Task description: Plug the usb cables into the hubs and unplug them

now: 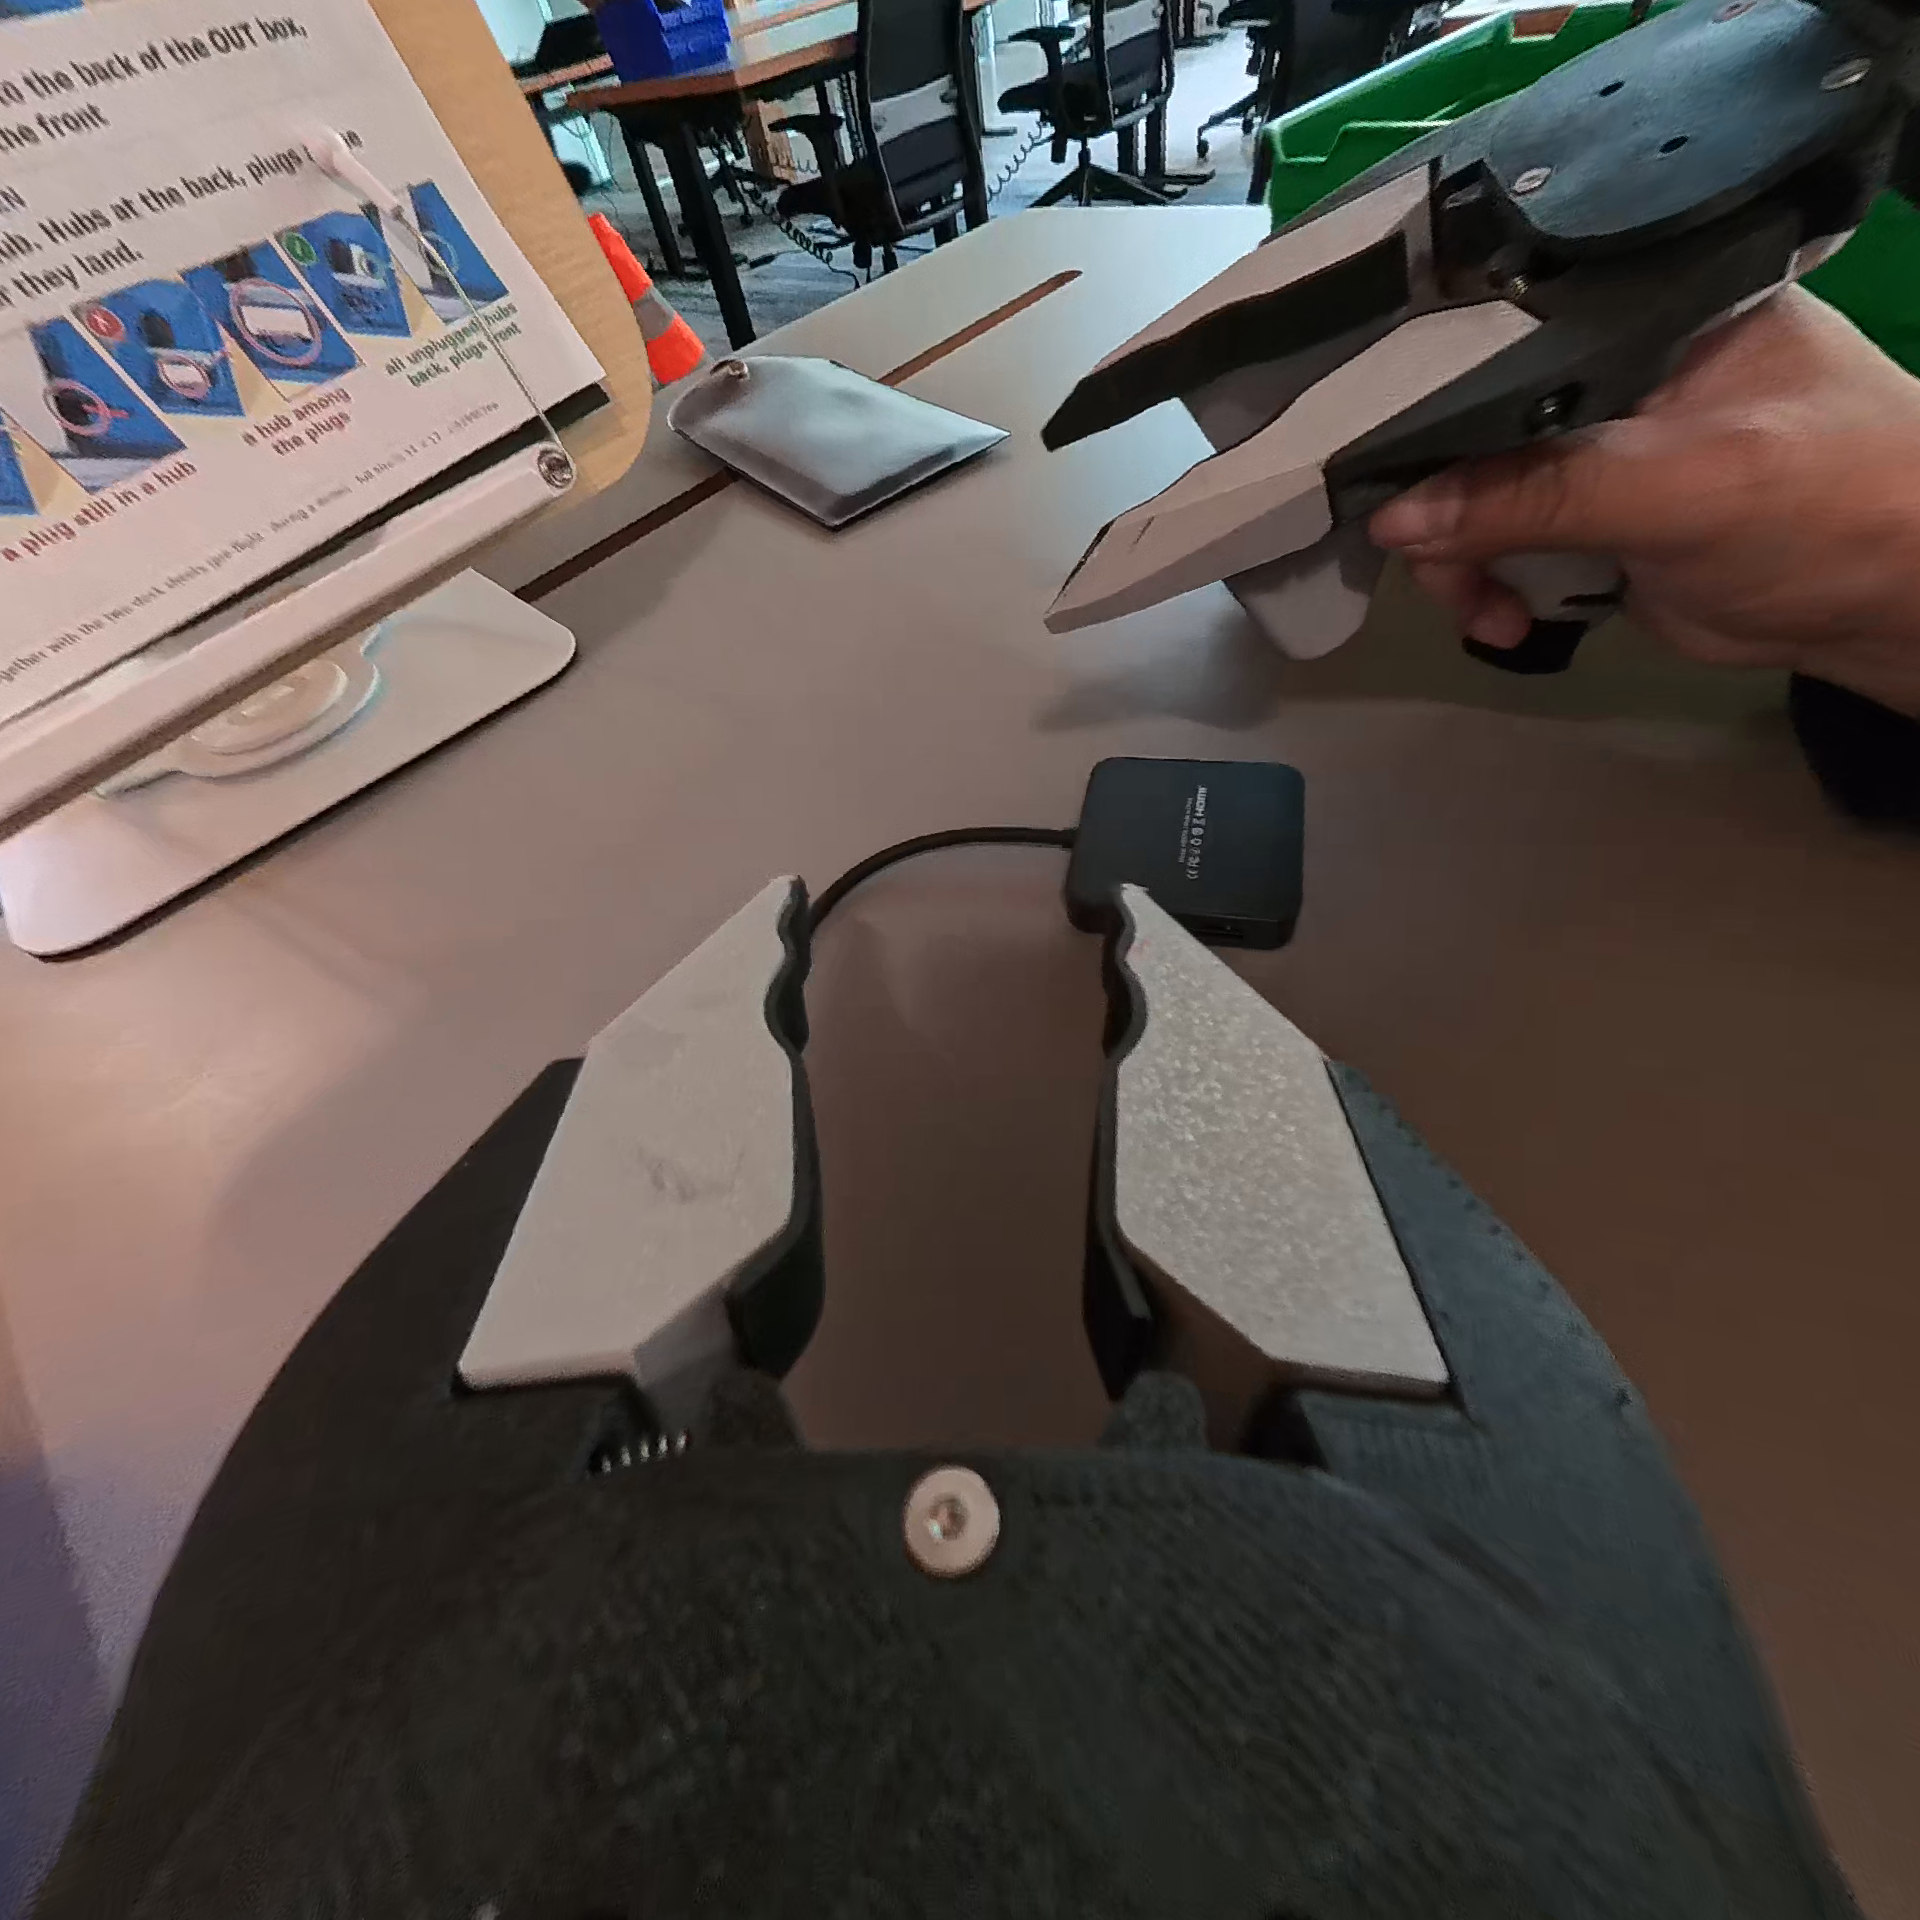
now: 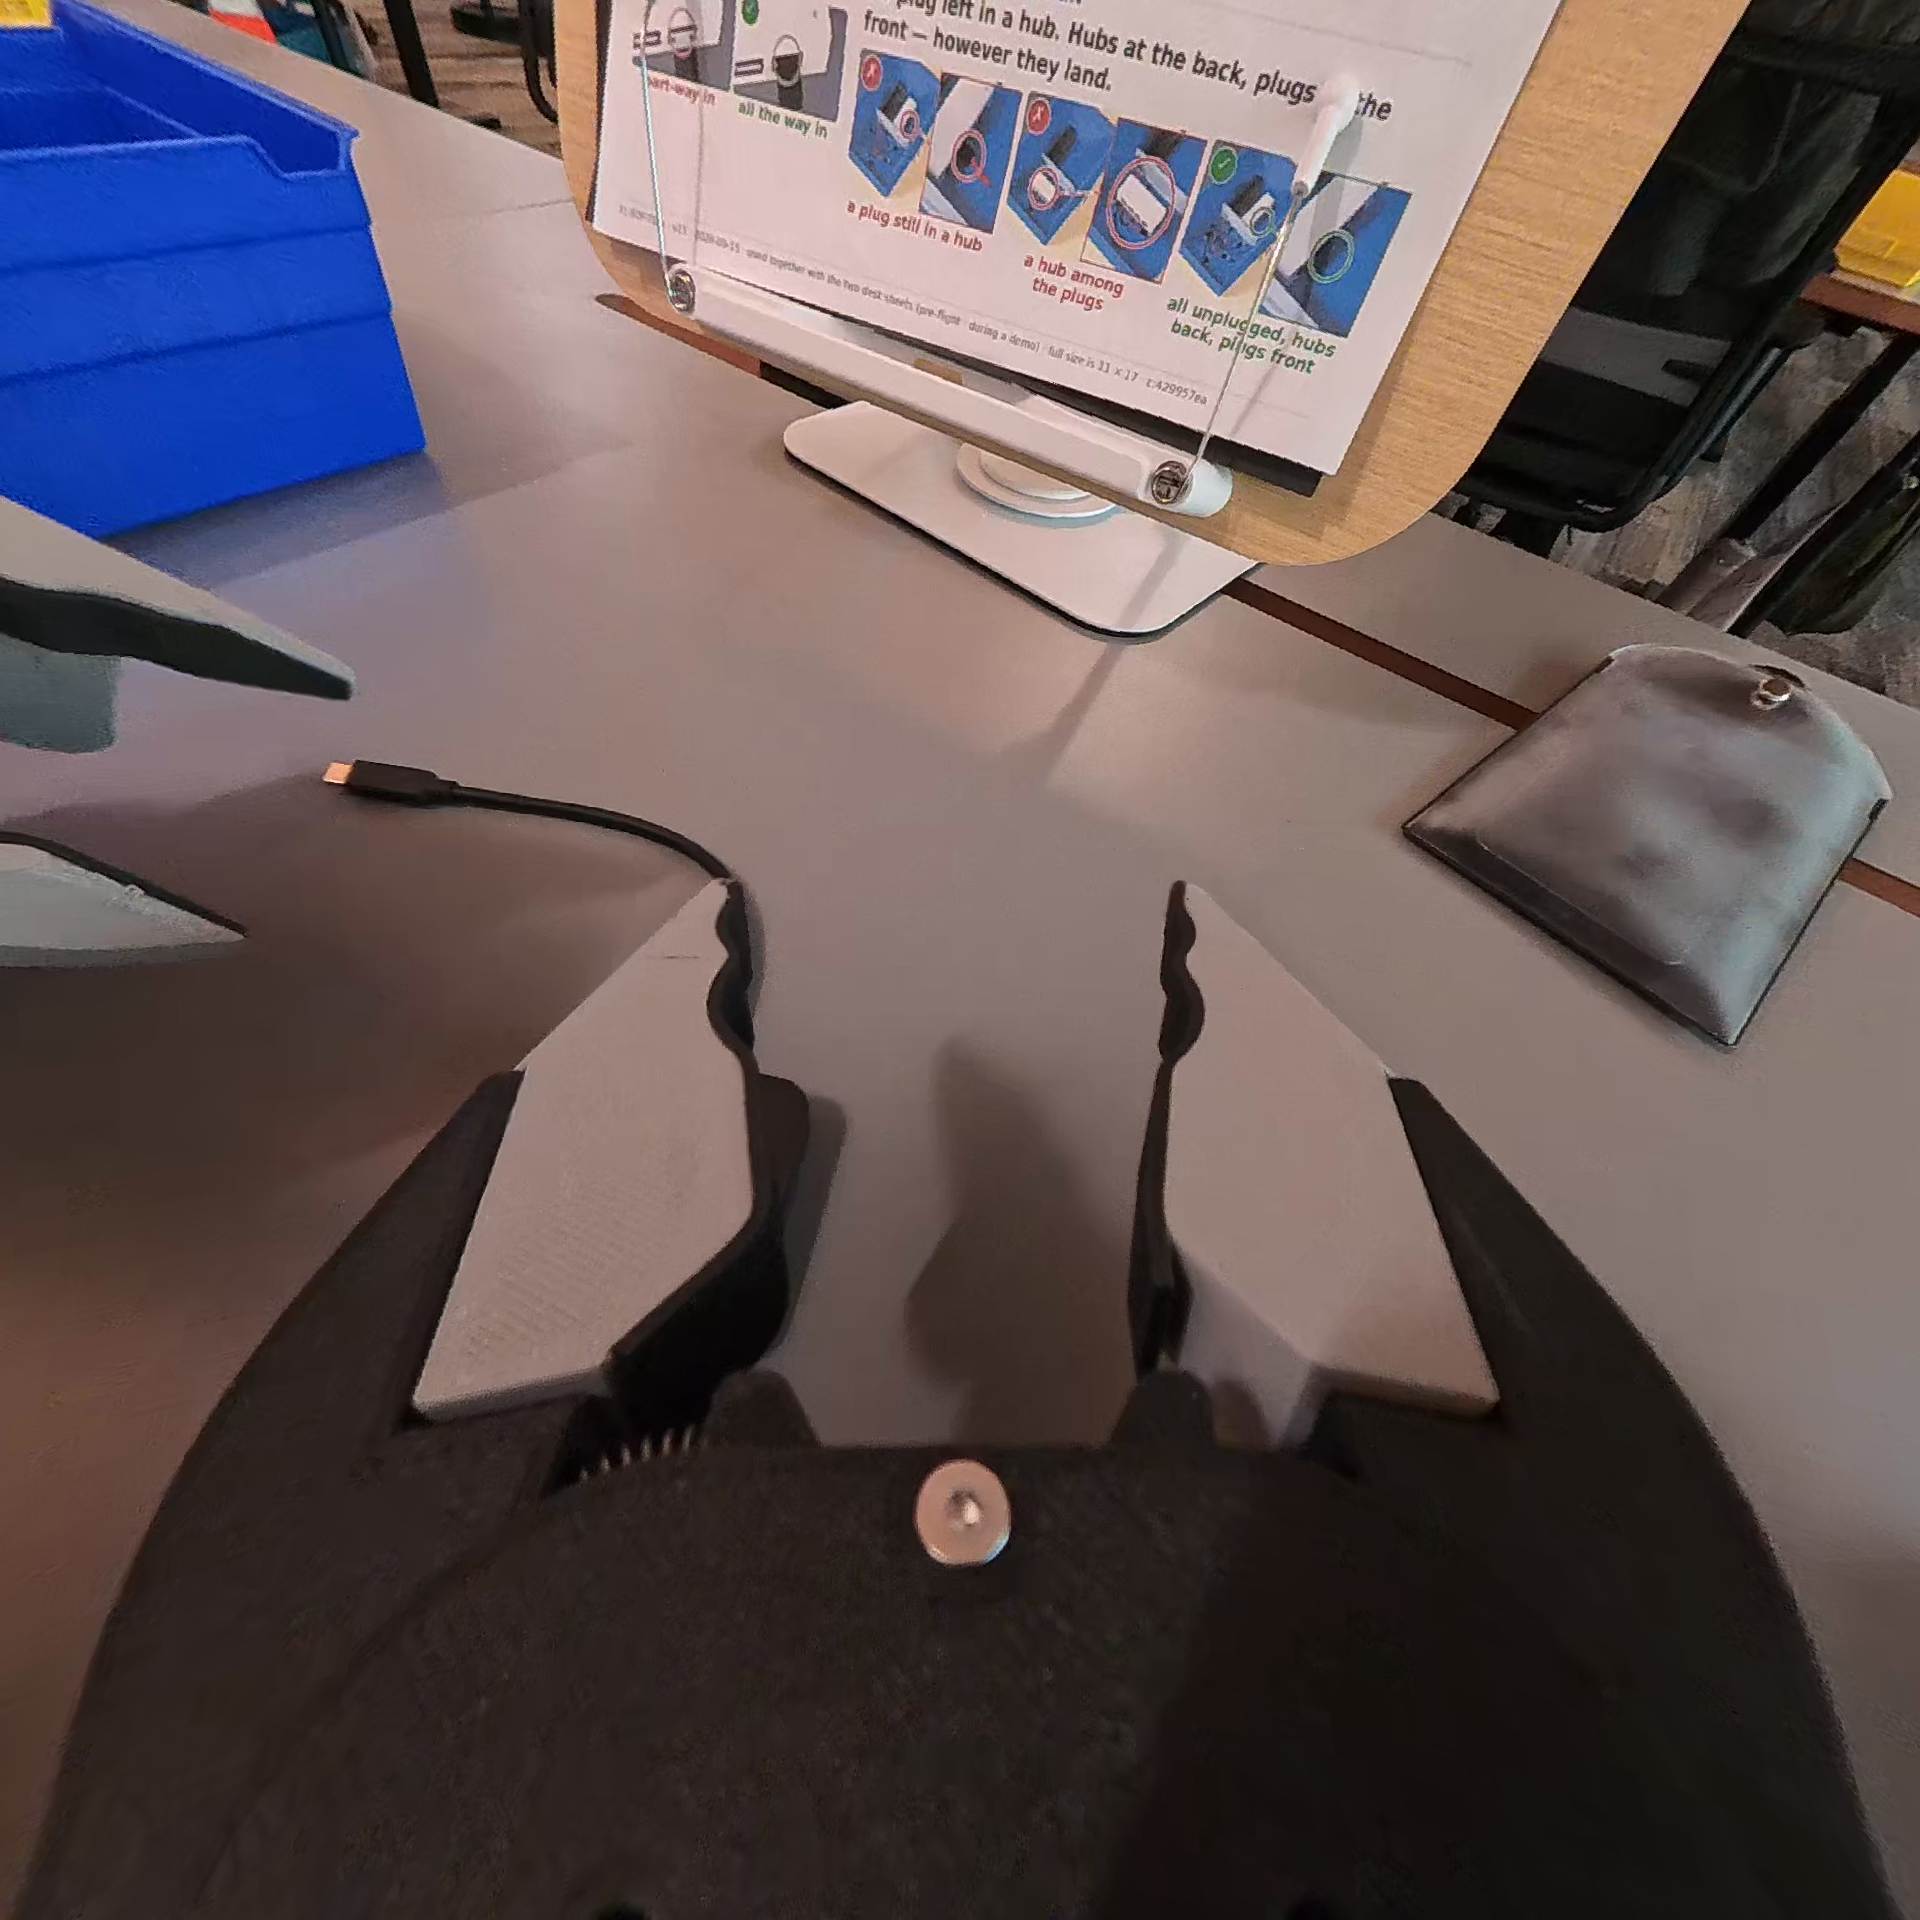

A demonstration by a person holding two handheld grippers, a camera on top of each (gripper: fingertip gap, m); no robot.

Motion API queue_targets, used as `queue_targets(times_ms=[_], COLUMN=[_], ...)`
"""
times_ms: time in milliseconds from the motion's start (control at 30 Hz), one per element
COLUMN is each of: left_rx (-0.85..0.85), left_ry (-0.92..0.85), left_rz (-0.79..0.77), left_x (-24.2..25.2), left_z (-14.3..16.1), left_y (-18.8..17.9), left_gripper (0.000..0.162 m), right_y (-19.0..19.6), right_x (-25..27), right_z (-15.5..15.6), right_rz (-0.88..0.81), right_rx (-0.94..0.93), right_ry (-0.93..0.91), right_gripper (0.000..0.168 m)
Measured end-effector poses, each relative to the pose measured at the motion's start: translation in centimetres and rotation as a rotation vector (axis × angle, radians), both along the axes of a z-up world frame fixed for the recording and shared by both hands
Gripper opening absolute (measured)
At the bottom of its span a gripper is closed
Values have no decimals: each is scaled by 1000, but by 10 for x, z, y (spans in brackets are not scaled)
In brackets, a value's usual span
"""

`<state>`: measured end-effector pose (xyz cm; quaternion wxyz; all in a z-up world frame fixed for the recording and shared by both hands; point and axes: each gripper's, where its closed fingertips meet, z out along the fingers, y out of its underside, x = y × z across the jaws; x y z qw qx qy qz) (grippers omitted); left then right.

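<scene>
Grippers both stand wide open and hold nothing. In the left wrist view the left gripper (image 1: 956, 904) hovers low over the grey table (image 1: 727, 707), fingers spread. A black hub (image 1: 1195, 847) lies flat just past its right fingertip, at about 1 o'clock from the gap; whether the tip touches it cannot be told. The hub's cable (image 1: 914, 847) arcs from its left edge toward 10 o'clock, behind the left fingertip.

At 2 o'clock in that view the right gripper (image 1: 1060, 520) is held above the table by a hand (image 1: 1683, 488), its fingers parted with empty space between them.

In the right wrist view the right gripper (image 2: 951, 894) spans bare table. The cable (image 2: 623, 821) runs from behind its left fingertip toward 10 o'clock and ends in a plug (image 2: 379, 777) lying free on the table. The left gripper's fingers (image 2: 187, 644) enter at 9 o'clock.

A dark pouch (image 2: 1662, 831) lies at 2 o'clock, a stand (image 2: 1039, 488) holding a printed sheet (image 2: 1039, 156) at 12 o'clock, and a blue bin (image 2: 187, 270) at 10 o'clock.
</scene>
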<state>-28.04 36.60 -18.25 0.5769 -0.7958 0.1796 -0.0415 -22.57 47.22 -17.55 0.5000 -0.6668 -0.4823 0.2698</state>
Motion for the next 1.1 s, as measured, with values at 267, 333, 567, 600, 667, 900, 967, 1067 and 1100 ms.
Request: queue_targets(times_ms=[267,333,567,600,667,900,967,1067,1100], left_rx=[-6,-7,-10,-21,-31,-61,-62,-43,-38], left_ry=[-59,-58,-82,-98,-128,-176,-156,-122,-114], left_rz=[28,40,117,118,129,128,121,124,126], left_x=[-10,-13,-33,-34,-39,-42,-39,-38,-38], left_z=[2,3,5,4,4,-3,-4,-3,-3], left_y=[1,2,4,4,4,5,4,4,3], left_gripper=[54,54,53,53,53,52,52,51,51], right_y=[5,6,5,4,2,-9,-12,-13,-13], right_x=[3,4,5,5,4,-4,-6,-7,-6], right_z=[1,1,3,3,4,-1,-4,-4,-3], right_rz=[-23,-28,-14,-10,-6,30,39,41,41], right_rx=[-17,-13,-30,-29,-22,-25,-22,-14,-13], right_ry=[19,13,22,21,19,-3,-14,-17,-15], right_gripper=[76,77,77,77,76,75,75,75,75])
